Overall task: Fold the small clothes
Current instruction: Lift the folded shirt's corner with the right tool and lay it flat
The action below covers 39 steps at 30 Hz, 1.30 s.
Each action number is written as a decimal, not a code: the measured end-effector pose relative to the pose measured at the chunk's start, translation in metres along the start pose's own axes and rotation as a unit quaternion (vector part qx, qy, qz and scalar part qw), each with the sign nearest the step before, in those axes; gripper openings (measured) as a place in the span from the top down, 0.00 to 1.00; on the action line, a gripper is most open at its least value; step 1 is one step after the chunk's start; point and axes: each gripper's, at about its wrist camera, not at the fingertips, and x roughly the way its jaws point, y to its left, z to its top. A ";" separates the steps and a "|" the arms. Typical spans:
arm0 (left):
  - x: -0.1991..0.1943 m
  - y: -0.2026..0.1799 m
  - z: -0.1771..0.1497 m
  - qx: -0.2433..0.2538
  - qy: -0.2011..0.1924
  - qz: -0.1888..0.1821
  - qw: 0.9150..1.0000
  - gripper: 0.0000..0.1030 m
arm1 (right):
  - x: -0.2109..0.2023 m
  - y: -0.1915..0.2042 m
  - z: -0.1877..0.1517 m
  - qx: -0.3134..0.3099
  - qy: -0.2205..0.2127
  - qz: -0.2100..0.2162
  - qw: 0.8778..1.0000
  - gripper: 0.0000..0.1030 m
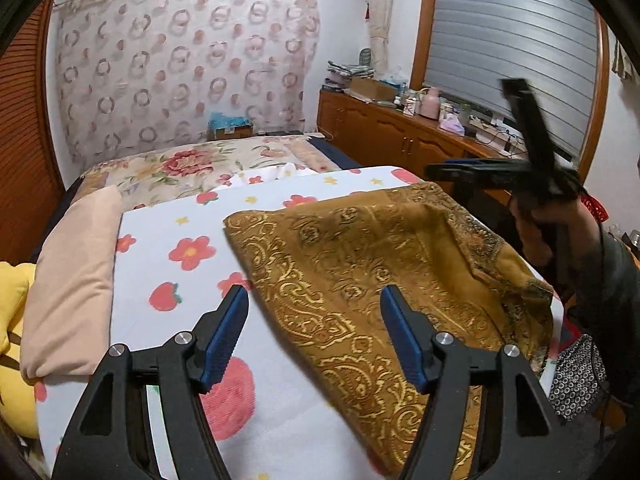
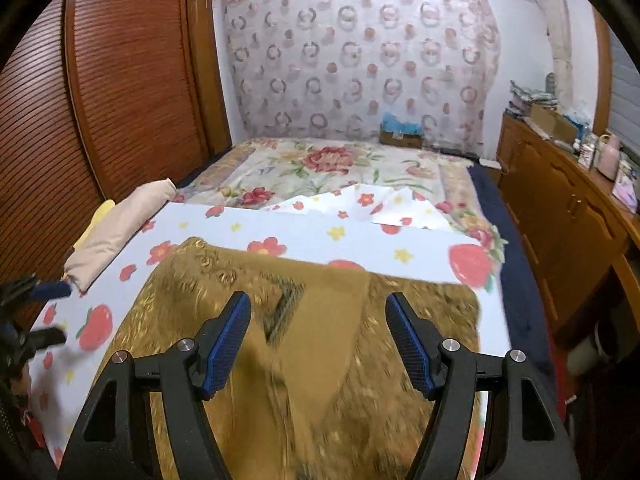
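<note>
A mustard-gold cloth (image 1: 360, 260) with a paisley pattern lies partly folded on a white sheet (image 1: 168, 216) printed with red flowers and strawberries. My left gripper (image 1: 314, 294) hovers open over the cloth's left edge, with nothing between its blue pads. My right gripper (image 2: 318, 298) is open too, above the middle of the cloth (image 2: 320, 368), where a plain fold overlaps the patterned side. In the left wrist view a hand (image 1: 536, 232) holds the right gripper, its fingers (image 1: 532, 136) blurred, beyond the cloth's right side. The left gripper (image 2: 48, 314) shows at the right wrist view's far left.
A peach pillow (image 1: 72, 280) and a yellow plush (image 1: 12, 340) lie along the sheet's left side. A floral bedspread (image 2: 320, 168) stretches behind. A cluttered wooden dresser (image 1: 400, 128) stands at the right, and louvred wooden doors (image 2: 120, 100) at the left.
</note>
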 end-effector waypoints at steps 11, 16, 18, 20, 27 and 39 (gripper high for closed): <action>0.005 0.014 -0.011 -0.016 0.005 0.001 1.000 0.33 | 0.116 0.010 0.006 -0.003 0.133 0.056 0.990 0.32; 0.007 0.013 -0.015 -0.017 0.010 -0.001 1.000 0.33 | 0.135 0.019 0.006 -0.024 0.148 0.051 0.987 0.33; 0.007 0.013 -0.015 -0.018 0.009 -0.002 1.000 0.33 | 0.140 0.022 0.007 -0.029 0.147 0.053 0.987 0.42; 0.007 0.013 -0.015 -0.018 0.009 -0.002 1.000 0.33 | 0.140 0.023 0.007 -0.035 0.145 0.063 0.987 0.55; 0.008 0.013 -0.019 -0.018 0.005 0.001 1.000 0.33 | 0.124 0.032 0.000 -0.069 0.134 0.088 0.985 0.89; 0.003 0.008 -0.020 -0.017 0.000 -0.006 1.000 0.33 | 0.021 0.016 0.015 -0.062 -0.011 0.059 0.996 0.92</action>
